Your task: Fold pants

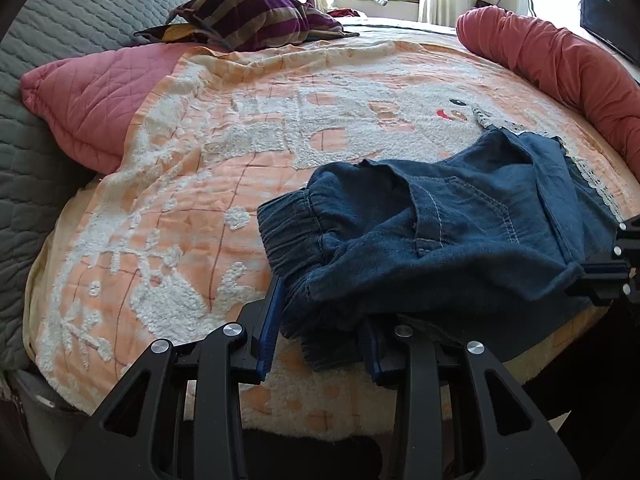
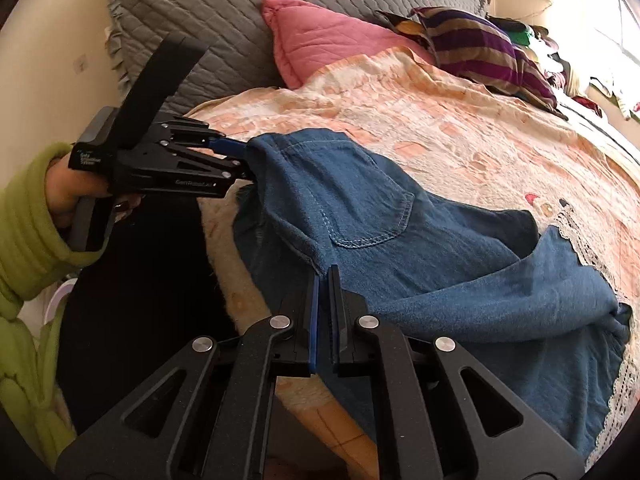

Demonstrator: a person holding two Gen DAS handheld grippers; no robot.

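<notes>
Blue denim pants with a lace-trimmed hem lie bunched at the near edge of the bed. The elastic waistband end sits thick between my left gripper's fingers, which are closed on it and part-covered by cloth. In the right wrist view the left gripper lifts that corner of the pants off the bed. My right gripper is shut, pinching a thin denim edge below the back pocket. It also shows at the right edge of the left wrist view, the right gripper gripping cloth.
A peach and white blanket covers the bed. A pink pillow, a striped pillow and a grey quilted cushion lie at the head, a red bolster along the far side. A green sleeve holds the left gripper.
</notes>
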